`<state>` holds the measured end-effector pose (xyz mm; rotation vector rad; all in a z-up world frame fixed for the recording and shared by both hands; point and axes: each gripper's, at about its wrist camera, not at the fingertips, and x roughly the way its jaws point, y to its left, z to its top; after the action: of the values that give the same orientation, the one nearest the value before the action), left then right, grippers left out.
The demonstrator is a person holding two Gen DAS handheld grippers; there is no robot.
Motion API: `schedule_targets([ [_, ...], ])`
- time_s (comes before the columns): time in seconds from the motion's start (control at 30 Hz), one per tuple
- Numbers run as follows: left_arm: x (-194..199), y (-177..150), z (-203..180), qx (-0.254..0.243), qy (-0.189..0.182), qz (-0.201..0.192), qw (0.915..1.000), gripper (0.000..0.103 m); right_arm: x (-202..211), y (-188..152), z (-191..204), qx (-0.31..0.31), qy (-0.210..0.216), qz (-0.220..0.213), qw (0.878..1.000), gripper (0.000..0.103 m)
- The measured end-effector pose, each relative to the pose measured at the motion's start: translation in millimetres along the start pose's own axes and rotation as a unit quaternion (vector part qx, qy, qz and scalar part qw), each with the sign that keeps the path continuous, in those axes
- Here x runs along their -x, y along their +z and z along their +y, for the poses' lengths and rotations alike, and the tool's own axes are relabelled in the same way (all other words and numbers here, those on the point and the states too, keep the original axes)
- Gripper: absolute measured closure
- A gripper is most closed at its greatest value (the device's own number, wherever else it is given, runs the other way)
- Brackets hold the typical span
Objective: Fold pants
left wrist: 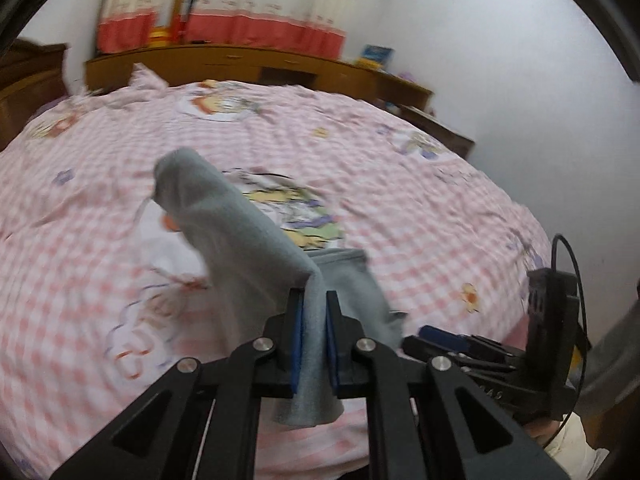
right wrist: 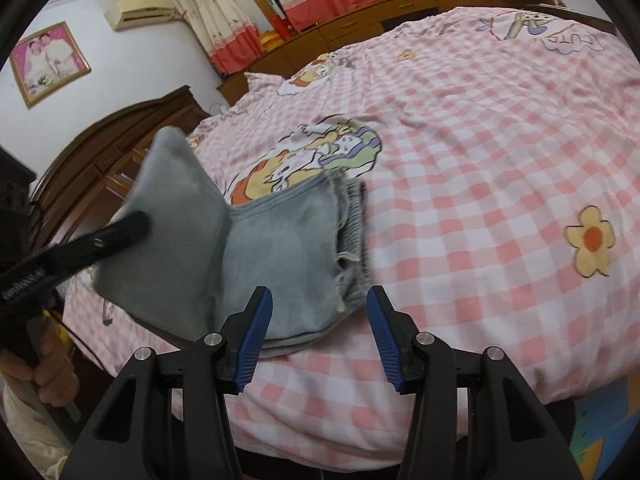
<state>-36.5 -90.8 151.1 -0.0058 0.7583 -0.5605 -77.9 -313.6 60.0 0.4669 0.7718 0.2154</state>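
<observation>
- Closest to the left wrist camera, the left gripper [left wrist: 315,320] is clamped on a fold of the grey pants [left wrist: 240,232], with cloth pinched between its blue pads and a loose end hanging below them.
- From that grip the lifted flap of the pants rises up and to the left, held clear of the bed [left wrist: 400,184], whose cover is pink and white checks with cartoon prints.
- To the right in this view, the right gripper [left wrist: 444,340] sits low beside the rest of the pants.
- Seen from the right wrist camera, a hand [right wrist: 52,368] at the far left holds the left gripper's handle.
- Just right of it, the raised flap stands up from a crease, and the remaining pants [right wrist: 288,248] lie flat on the bed, waistband to the right.
- At the bottom centre, the right gripper [right wrist: 320,340] has its jaws apart, one pad touching the near edge of the pants, nothing clamped.
</observation>
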Motion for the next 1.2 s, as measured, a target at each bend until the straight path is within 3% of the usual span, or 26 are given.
schedule_targets([
  [0.27,-73,-2,-50,-0.042,-0.017,0.066,0.9968,0.093,8,3,-32,-0.031,-0.021,-0.004,0.999,0.052],
  [0.5,-116,-14,-63,-0.050,-0.024,0.108,0.9926,0.091,3,5,-47,-0.043,-0.036,0.009,0.998,0.052],
  [0.7,-108,-17,-63,-0.041,-0.056,0.112,0.9913,0.079,-4,20,-34,-0.023,-0.025,0.013,0.999,0.052],
  [0.77,-99,-18,-61,-0.038,-0.066,0.107,0.9913,0.066,-7,25,-22,-0.002,-0.013,0.015,1.000,0.052],
  [0.83,-86,-21,-57,-0.041,-0.055,0.093,0.9933,0.058,-13,30,-7,0.022,0.001,0.020,1.000,0.052],
  [0.93,-77,-24,-40,-0.030,-0.024,0.080,0.9960,0.058,-30,39,15,0.054,0.020,0.031,0.998,0.052],
  [1.2,-71,-34,22,0.028,0.057,0.073,0.9953,0.058,-75,48,29,0.079,-0.014,0.064,0.995,0.052],
])
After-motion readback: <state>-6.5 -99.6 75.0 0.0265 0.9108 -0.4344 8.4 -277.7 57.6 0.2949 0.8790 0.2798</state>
